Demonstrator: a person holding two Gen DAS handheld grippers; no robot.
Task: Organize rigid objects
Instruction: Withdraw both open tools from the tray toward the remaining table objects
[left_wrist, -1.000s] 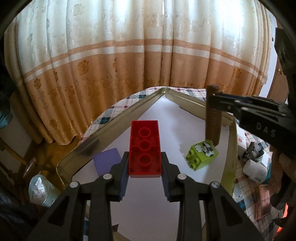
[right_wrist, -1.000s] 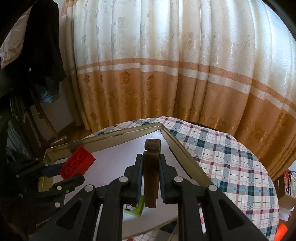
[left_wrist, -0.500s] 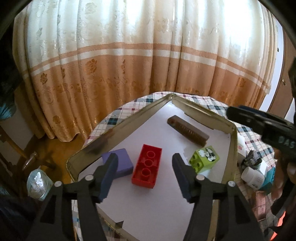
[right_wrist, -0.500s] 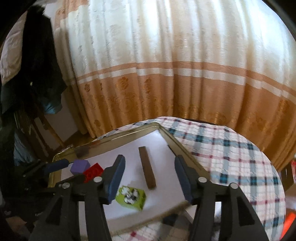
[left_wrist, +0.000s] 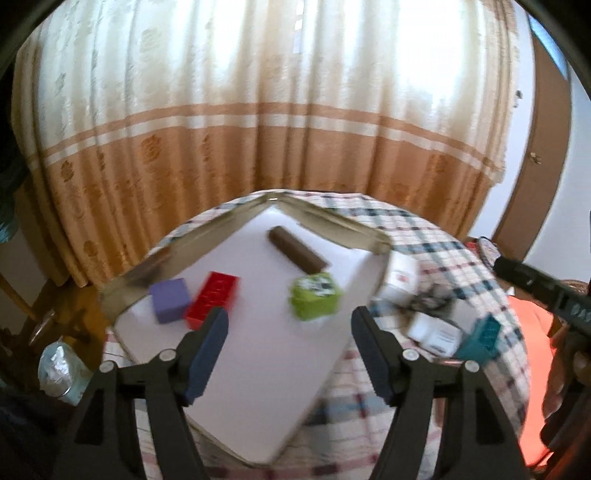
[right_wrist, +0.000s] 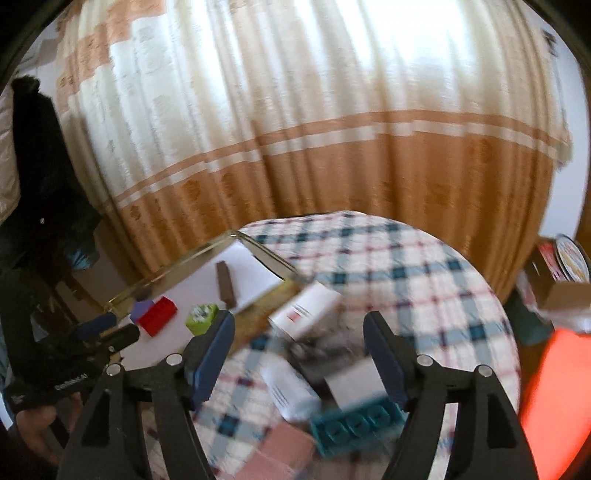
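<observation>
**Op A:** From my left wrist camera, the left gripper (left_wrist: 289, 328) has its jaws apart and opening wider, with nothing between them. Below sits the gold-rimmed tray (left_wrist: 332, 221) on the worktop (left_wrist: 424, 236) with its plaid cloth.

**Op B:** What do you have inside the tray?

**Op A:** Four pieces. I see the red brick (left_wrist: 212, 301) lying flat near the tray's left rim, touching the purple cube (left_wrist: 170, 300) on its outer side. The brown bar (left_wrist: 297, 253) lies flat toward the tray's far corner, and the green block (left_wrist: 314, 299) sits near the tray's right rim (the picture is blurred, so its top print is unclear).

**Op B:** And your right side?

**Op A:** The right gripper (right_wrist: 299, 339) also has its jaws apart and opening, empty. It hangs over the clutter just outside the tray's right rim: a white box (right_wrist: 304, 314), a teal brick (right_wrist: 356, 424) nearer the camera, and a pink flat piece (right_wrist: 280, 454) beside that. I can see the left gripper (right_wrist: 110, 332) at the tray's left side.
</observation>
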